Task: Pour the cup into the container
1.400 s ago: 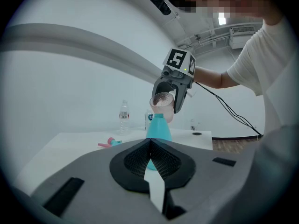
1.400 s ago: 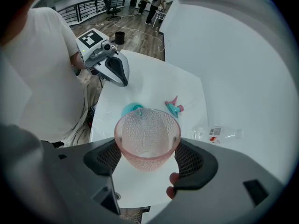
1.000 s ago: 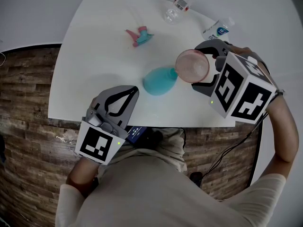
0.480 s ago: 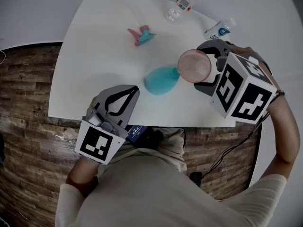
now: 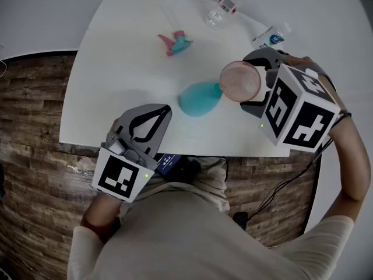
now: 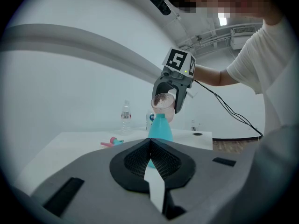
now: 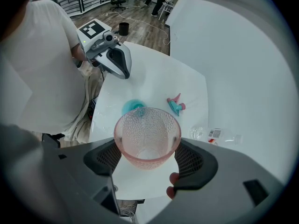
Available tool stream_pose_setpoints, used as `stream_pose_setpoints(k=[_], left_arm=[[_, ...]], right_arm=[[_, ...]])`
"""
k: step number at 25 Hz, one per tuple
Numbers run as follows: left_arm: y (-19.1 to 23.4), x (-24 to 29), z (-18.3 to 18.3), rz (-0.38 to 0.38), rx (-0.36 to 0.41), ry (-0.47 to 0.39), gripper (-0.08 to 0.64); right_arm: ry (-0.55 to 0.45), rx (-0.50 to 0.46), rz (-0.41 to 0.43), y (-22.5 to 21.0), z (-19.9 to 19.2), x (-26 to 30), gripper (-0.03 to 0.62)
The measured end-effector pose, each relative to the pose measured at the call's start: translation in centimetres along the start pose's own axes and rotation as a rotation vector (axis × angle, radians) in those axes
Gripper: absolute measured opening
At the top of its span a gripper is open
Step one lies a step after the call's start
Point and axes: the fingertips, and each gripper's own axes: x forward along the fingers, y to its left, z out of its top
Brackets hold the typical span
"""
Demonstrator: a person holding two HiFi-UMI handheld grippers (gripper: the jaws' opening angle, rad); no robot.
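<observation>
Jaws of the right gripper squeeze a pink bumpy cup, one jaw on each side of it. That is the head view. The cup is up in the air over the white table and lies tipped on its side. Its rim is right next to the top of the blue-green container, which stands on the table. The left gripper is low by the near edge of the table, well apart from the container. Farther back lie a pink and blue spray head, a clear bottle and a bottle with a blue label.

In the left gripper view, the two jaws are pressed together with nothing between them. Past them the container stands up straight, and the tipped cup hangs just over its narrow top.

In the right gripper view, the cup sits tight between the two black pads, with its open mouth facing away. The container top shows just past the rim. One finger of the person peeks out under the right pad.
</observation>
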Motion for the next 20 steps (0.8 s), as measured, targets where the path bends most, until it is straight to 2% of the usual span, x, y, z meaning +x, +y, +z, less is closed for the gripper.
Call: stream_pose_setpoints(k=[20], left_arm=[[0.38,-0.13,-0.16,0.003,-0.010,-0.001,0.011]], right_arm=[[0.042,-0.018,0.014,0.15,-0.21,0.04,0.365]])
